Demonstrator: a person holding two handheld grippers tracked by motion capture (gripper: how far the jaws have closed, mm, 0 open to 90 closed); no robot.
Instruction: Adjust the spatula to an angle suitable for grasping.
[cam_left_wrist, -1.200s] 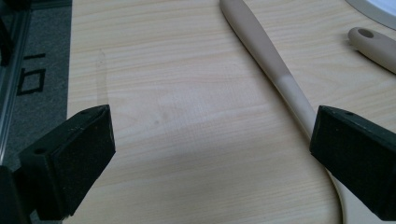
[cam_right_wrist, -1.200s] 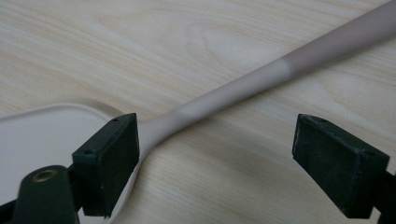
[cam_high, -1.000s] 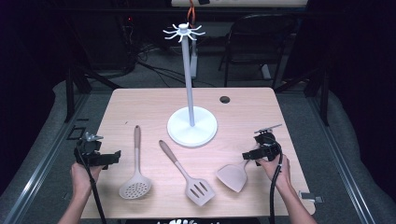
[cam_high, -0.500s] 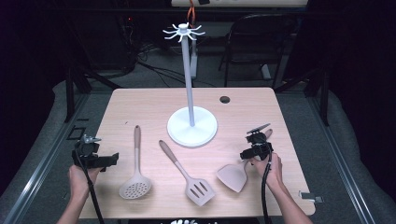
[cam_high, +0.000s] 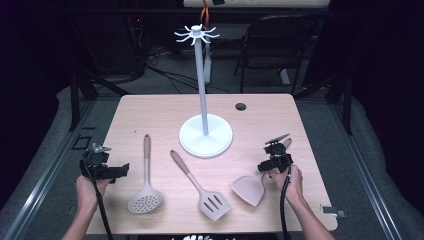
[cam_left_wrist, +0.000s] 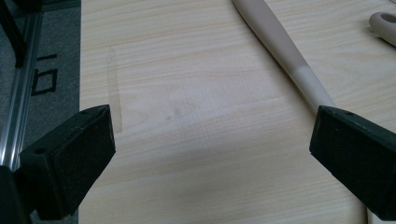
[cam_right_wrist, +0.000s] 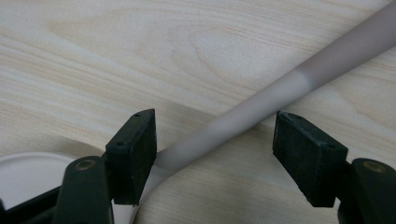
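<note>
A solid grey turner (cam_high: 248, 189) lies at the table's right front, its handle (cam_right_wrist: 280, 91) running up and to the right. My right gripper (cam_high: 272, 164) points down over that handle. In the right gripper view its gripper (cam_right_wrist: 215, 154) straddles the handle; the jaws have just been closing and stand apart, and the pads do not press on it. The turner's pale blade (cam_right_wrist: 28, 177) shows at the lower left. My left gripper (cam_high: 120, 169) rests open at the table's left edge; the left gripper (cam_left_wrist: 212, 154) has bare wood between its jaws, beside the skimmer's handle (cam_left_wrist: 285, 56).
A white hook stand (cam_high: 205, 137) with a tall pole rises mid-table. A perforated skimmer (cam_high: 145, 200) and a slotted turner (cam_high: 212, 205) lie in front of it. A dark round hole (cam_high: 241, 106) sits at the back right. The table's left edge (cam_left_wrist: 79, 70) is close to the left gripper.
The right gripper has shifted slightly left and lower onto the solid turner's handle. The left gripper has stayed where it was.
</note>
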